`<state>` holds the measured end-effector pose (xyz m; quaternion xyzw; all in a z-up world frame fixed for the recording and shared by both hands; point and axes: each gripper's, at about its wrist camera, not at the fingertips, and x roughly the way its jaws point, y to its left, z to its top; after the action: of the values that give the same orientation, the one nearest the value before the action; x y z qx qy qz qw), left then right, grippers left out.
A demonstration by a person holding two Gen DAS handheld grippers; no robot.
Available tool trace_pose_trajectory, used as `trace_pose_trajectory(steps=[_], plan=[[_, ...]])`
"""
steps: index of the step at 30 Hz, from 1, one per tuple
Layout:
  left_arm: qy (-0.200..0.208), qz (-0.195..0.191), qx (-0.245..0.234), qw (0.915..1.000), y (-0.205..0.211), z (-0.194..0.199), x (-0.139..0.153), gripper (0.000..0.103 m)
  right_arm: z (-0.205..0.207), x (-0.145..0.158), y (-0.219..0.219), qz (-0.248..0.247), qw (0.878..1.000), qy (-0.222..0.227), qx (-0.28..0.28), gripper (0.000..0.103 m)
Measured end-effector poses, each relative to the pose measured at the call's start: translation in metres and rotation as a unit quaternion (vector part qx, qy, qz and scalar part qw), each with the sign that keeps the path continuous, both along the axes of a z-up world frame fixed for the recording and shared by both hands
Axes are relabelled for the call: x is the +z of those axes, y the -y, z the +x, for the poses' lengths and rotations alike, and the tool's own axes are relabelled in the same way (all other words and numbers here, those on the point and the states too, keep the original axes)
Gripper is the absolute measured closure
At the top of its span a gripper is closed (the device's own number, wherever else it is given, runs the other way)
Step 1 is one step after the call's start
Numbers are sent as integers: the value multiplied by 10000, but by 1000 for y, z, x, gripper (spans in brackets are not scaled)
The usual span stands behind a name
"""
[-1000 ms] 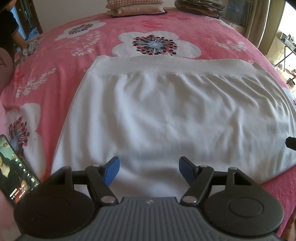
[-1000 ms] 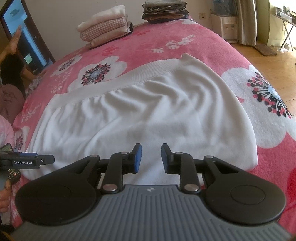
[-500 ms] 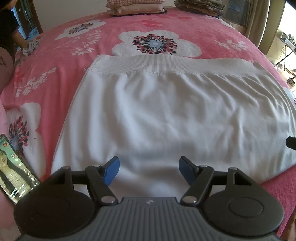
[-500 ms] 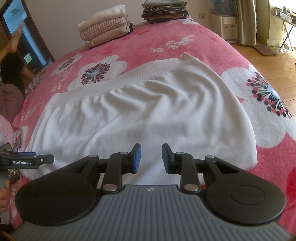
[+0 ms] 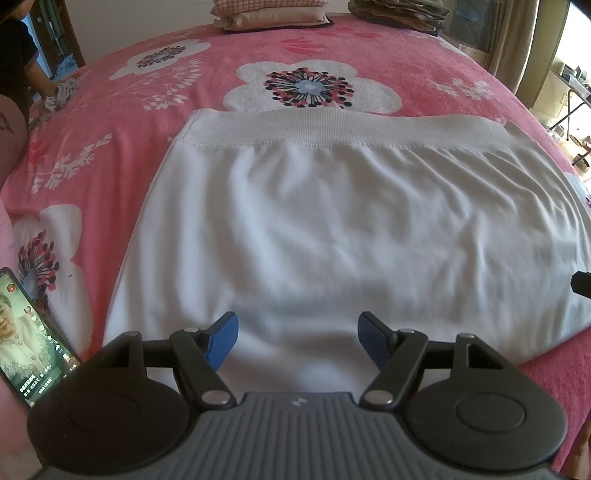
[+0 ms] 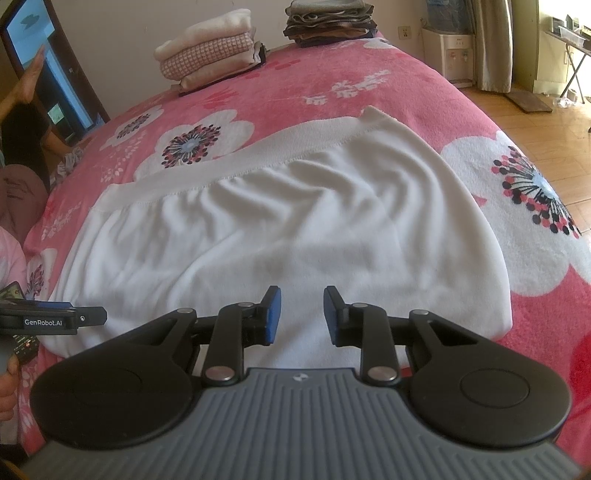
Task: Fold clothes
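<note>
A white garment (image 5: 332, 221) with a ribbed band (image 5: 332, 127) along its far edge lies spread flat on the pink flowered bedspread (image 5: 110, 129). My left gripper (image 5: 298, 338) hovers over the garment's near edge, jaws wide open, nothing between them. In the right wrist view the same garment (image 6: 277, 229) shows wrinkles toward its right side. My right gripper (image 6: 302, 314) sits above its near hem with a narrow gap between the blue pads, open and holding nothing. The left gripper's tip (image 6: 55, 319) shows at that view's left edge.
Two stacks of folded clothes (image 6: 210, 48) (image 6: 328, 18) rest at the bed's far end. A lit phone (image 5: 26, 339) lies at the near left. A person (image 6: 26, 122) sits by the bed's left side. A water dispenser (image 6: 452, 53) and wooden floor (image 6: 535, 110) are on the right.
</note>
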<state>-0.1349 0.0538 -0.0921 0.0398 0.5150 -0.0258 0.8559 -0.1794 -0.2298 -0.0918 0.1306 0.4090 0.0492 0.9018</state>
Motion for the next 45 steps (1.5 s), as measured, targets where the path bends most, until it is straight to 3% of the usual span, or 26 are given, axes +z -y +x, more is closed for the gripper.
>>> trace_pose_trajectory(steps=[45], plan=[[-61, -26, 52, 10000, -1, 0, -3, 30, -1, -2, -1, -7, 10000, -13, 21, 79]])
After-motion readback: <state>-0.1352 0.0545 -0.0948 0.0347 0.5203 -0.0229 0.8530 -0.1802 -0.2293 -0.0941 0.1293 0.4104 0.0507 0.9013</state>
